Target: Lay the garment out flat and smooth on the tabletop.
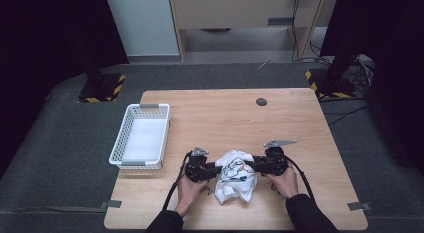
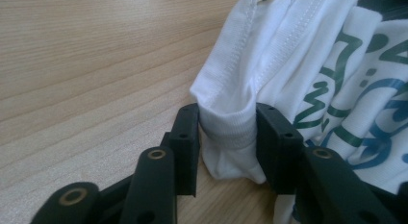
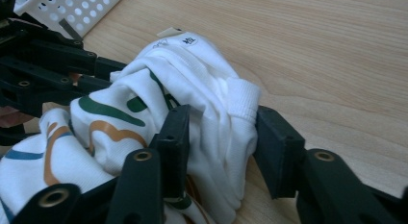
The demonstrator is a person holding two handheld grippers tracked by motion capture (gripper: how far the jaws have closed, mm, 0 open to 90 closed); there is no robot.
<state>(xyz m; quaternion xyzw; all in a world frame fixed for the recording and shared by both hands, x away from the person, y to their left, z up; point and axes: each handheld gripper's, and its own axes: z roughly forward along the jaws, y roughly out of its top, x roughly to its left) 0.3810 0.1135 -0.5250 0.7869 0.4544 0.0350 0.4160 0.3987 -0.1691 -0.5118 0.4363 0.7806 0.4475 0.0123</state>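
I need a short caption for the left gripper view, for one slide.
Left tool pinching a ribbed hem of the crumpled white printed garment on the wooden table.

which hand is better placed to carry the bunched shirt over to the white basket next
Left, probably. The left hand-held gripper already pinches the shirt hem and sits on the basket side. The right hand-held gripper also grips the cloth, but from the far side.

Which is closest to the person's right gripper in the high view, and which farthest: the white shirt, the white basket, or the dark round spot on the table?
1. White shirt: between the right gripper jaws.
2. Dark round spot: toward the table's far edge.
3. White basket: far left.
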